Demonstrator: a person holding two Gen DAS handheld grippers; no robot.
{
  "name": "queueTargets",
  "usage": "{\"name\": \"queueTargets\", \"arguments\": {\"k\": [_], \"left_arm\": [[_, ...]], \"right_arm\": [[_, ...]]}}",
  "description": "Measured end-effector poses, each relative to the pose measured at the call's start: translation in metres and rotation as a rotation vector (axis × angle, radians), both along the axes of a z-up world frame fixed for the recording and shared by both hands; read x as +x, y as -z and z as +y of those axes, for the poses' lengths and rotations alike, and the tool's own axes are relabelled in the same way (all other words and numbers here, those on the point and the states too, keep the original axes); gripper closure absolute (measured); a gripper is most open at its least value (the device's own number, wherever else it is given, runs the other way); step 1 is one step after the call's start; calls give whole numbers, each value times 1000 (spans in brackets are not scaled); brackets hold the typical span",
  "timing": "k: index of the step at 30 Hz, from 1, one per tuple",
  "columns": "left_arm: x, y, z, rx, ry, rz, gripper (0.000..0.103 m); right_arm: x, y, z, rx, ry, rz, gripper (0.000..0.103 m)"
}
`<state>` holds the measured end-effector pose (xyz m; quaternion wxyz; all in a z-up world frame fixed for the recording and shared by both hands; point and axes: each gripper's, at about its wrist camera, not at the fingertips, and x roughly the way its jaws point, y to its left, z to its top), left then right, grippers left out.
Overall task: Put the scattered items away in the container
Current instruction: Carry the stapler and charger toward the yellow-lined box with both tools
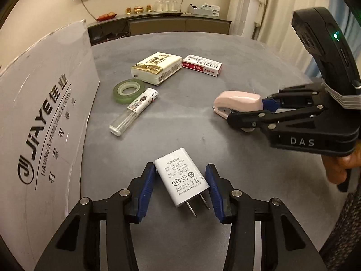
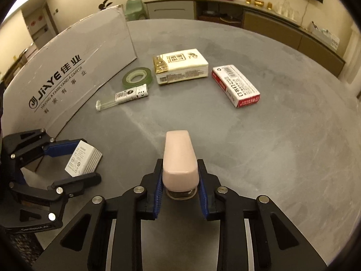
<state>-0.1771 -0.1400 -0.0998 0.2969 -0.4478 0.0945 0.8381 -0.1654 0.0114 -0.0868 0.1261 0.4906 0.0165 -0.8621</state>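
My left gripper is closed around a white power adapter, its blue pads pressing both sides and the prongs pointing back at me. In the right wrist view, that adapter sits tilted in the left gripper beside the box. My right gripper is shut on the rear of a pink stapler. The stapler rests low over the table in the right gripper. The grey cardboard box stands at the left.
On the grey round table lie a tissue pack, a red-and-white staples box, a green tape roll and a clear lighter. A sideboard runs along the far wall.
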Motion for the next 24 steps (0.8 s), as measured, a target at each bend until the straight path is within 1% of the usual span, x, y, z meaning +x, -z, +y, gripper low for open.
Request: {"name": "queueTargets", "arguments": {"k": [4, 7, 8, 10, 16, 19, 20, 21, 22, 23, 24], "left_arm": [[-2, -9, -13, 90, -26, -28, 56], [-1, -17, -20, 140, -41, -37, 56], [-1, -20, -21, 145, -42, -36, 56], [2, -23, -20, 148, -40, -28, 56], [7, -31, -19, 145, -32, -10, 56], [8, -32, -20, 146, -34, -9, 56], [8, -33, -21, 146, -34, -9, 56], [8, -33, -21, 148, -33, -9, 56], [9, -33, -21, 149, -32, -8, 56], [9, -33, -20, 150, -31, -7, 56], [9, -33, -20, 148, -28, -6, 56]], "right_arm": [[4, -7, -1, -2, 5, 15, 75], [9, -14, -2, -12, 11, 32, 75], [10, -16, -1, -20, 12, 35, 76], [11, -20, -2, -22, 12, 40, 88], [14, -19, -1, -36, 1, 34, 88], [16, -17, 1, -45, -18, 14, 87], [17, -16, 2, -43, -21, 13, 83], [18, -14, 2, -34, -23, 11, 77], [19, -13, 2, -19, -21, 15, 62], [20, -13, 2, -2, -18, 26, 55], [20, -12, 2, 10, -19, 33, 55]]}}
